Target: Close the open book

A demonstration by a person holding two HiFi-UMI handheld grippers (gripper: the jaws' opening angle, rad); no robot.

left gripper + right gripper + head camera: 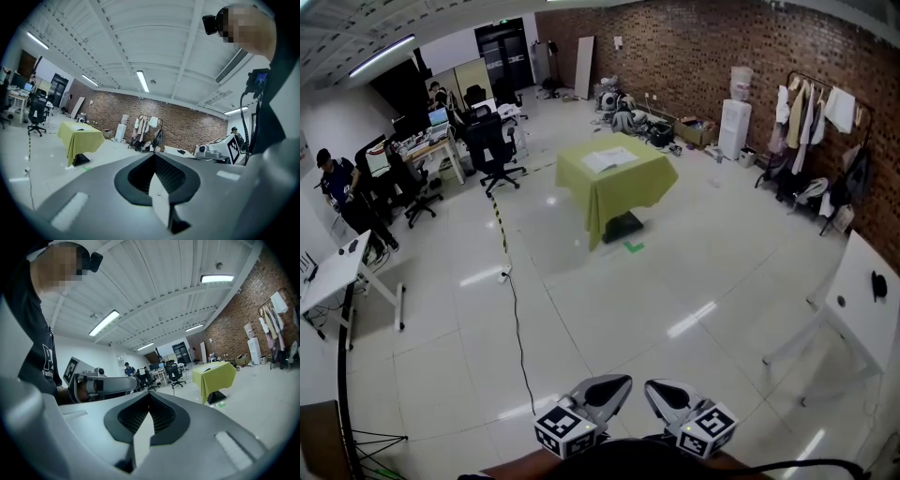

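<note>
Left claw [153, 154], right claw [149, 393] clenched empty; open book [609, 159] plain only in head view

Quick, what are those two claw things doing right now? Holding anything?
Left gripper: closed, holding nothing.
Right gripper: closed, holding nothing.

Water dispenser [734, 122] beside brick wall [675, 56], clothes rack [817, 122]
</note>
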